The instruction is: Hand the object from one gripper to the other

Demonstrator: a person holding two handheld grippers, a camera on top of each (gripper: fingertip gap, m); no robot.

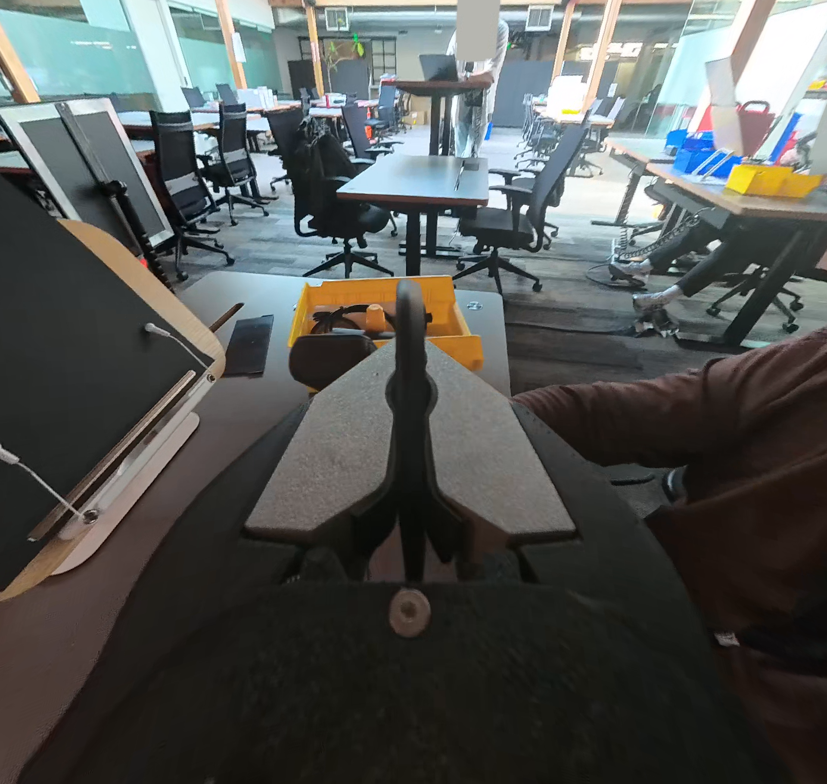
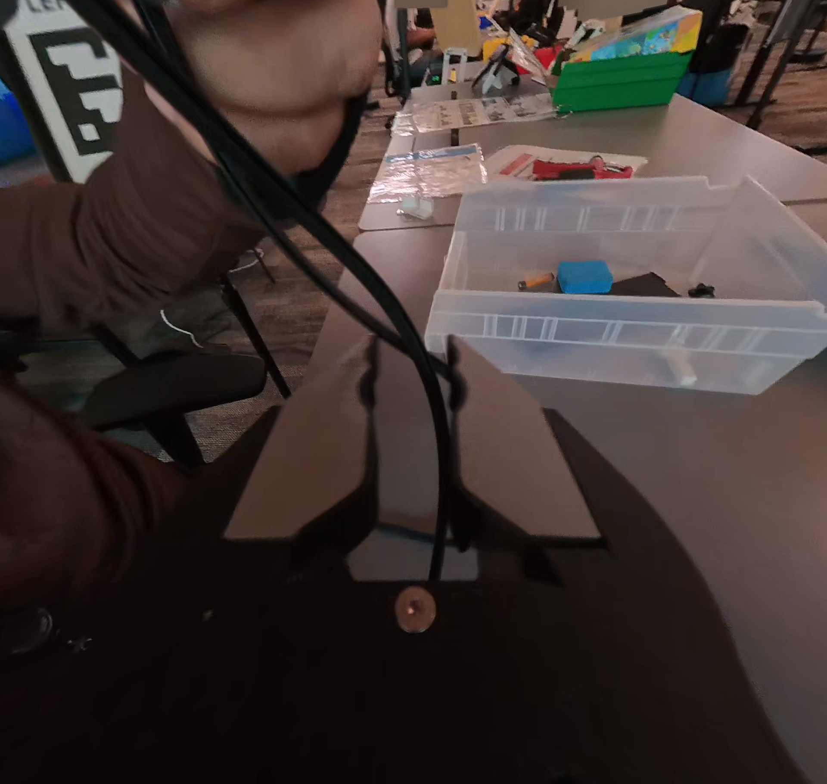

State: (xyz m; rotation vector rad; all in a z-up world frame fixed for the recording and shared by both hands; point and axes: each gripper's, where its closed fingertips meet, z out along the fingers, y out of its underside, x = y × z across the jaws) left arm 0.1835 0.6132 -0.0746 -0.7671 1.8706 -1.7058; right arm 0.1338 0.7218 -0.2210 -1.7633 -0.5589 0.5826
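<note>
1. The left tongs (image 1: 409,359) are clenched on a black loop (image 1: 409,310); it stands up past the tips, probably so the other side can reach it.
2. In the right view, black cable (image 2: 313,243) hangs down from above and passes between the fingers of the right tongs (image 2: 411,359), which stand apart, released, ready to close on it.
3. Behind are a yellow bin (image 1: 447,315) and a clear bin (image 2: 626,337) on the worktop (image 2: 671,494).
</note>
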